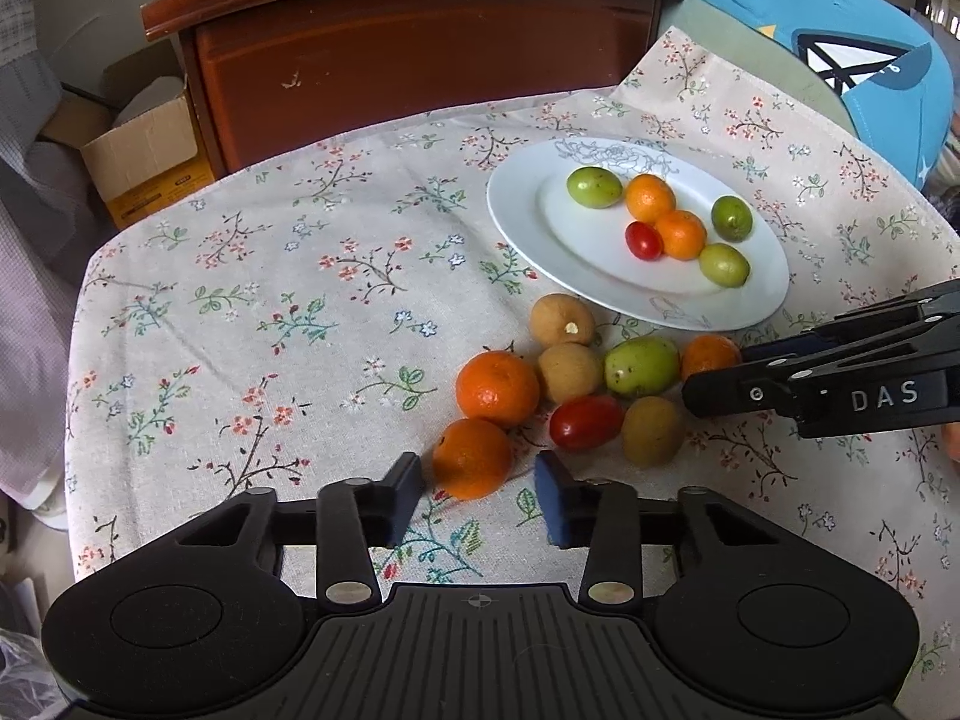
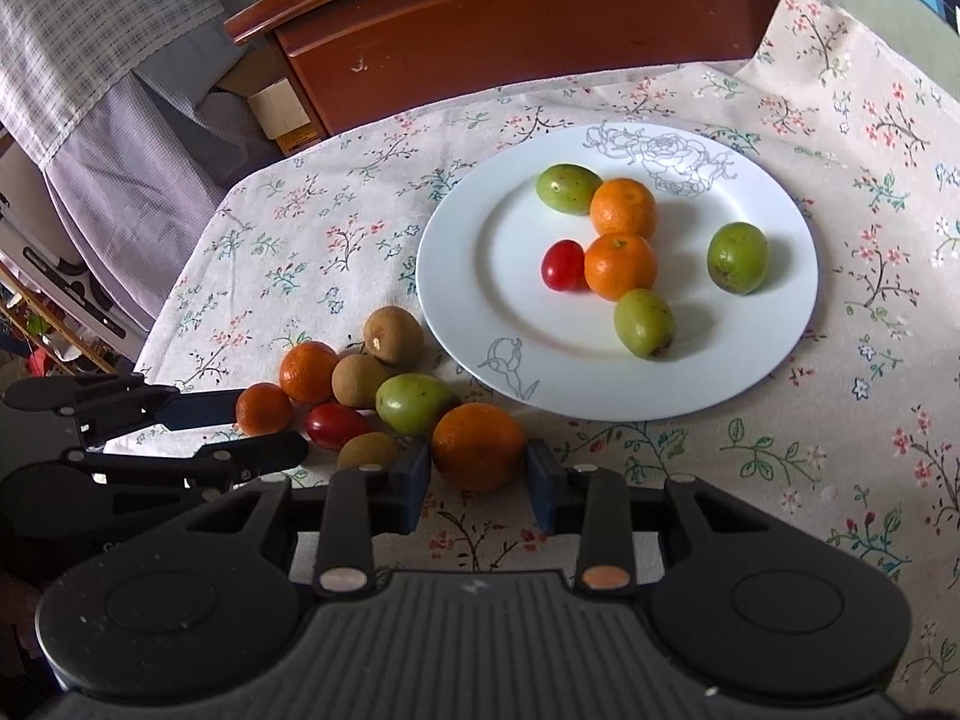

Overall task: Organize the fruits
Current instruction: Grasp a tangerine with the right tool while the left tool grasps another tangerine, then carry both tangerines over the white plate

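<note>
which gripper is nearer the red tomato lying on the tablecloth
Left. The left gripper, around the nearest orange, sits just beside the tomato. The right gripper, around another orange, lies farther off across the pile.

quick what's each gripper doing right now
left gripper: closed on a small orange
right gripper: closed on another orange

A plate (image 2: 774,312) lies on the worktop (image 2: 312,240), and on it are six fruits (image 2: 621,267), close together near its middle. In front of the plate, to its left, a cluster of eight fruits (image 2: 414,402) lies on the cloth. The left claw (image 1: 477,486) is at the cluster's left end, the right claw (image 2: 478,471) at its right end. Behind the worktop stands a cabinet (image 2: 510,18).
</note>
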Tool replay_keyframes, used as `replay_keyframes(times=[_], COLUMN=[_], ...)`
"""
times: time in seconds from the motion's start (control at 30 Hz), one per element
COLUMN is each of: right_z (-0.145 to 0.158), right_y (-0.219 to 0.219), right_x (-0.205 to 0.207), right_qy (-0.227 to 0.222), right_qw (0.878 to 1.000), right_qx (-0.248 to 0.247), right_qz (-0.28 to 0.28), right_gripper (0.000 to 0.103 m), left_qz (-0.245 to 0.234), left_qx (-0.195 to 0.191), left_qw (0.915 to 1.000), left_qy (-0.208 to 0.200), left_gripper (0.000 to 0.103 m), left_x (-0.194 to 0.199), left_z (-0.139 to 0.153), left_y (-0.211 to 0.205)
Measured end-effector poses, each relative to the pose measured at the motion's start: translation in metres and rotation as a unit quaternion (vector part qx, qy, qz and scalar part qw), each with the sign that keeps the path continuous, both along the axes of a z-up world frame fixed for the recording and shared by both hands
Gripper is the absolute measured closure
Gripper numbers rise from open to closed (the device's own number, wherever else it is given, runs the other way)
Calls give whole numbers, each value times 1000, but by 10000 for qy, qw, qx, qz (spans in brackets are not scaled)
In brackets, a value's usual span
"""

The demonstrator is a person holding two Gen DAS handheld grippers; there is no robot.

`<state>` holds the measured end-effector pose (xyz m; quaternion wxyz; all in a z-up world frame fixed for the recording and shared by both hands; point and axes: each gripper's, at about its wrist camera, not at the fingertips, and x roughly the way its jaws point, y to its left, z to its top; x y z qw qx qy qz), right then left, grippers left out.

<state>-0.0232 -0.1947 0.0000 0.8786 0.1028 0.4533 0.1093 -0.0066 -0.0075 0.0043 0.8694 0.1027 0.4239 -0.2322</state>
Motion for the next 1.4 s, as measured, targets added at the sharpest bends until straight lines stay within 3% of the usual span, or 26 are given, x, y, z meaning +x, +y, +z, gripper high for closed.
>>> replay_keyframes(times=[0.1, 0.77, 1.4], right_z=[0, 15, 47], right_y=[1, 1, -20], right_x=[0, -4, 0], right_qy=[-30, -266, -751], right_qw=[10000, 9996, 9967], right_qx=[-39, 37, 195], right_qz=[17, 31, -238], right_gripper=[69, 70, 70], left_qz=[-6, 227, 84], left_qx=[-8, -435, -838], left_qw=[10000, 9987, 9957], left_qy=[-27, -158, -383], left_gripper=[77, 78, 77], left_x=[0, 2, 9], left_z=[1, 26, 55], left_y=[0, 6, -24])
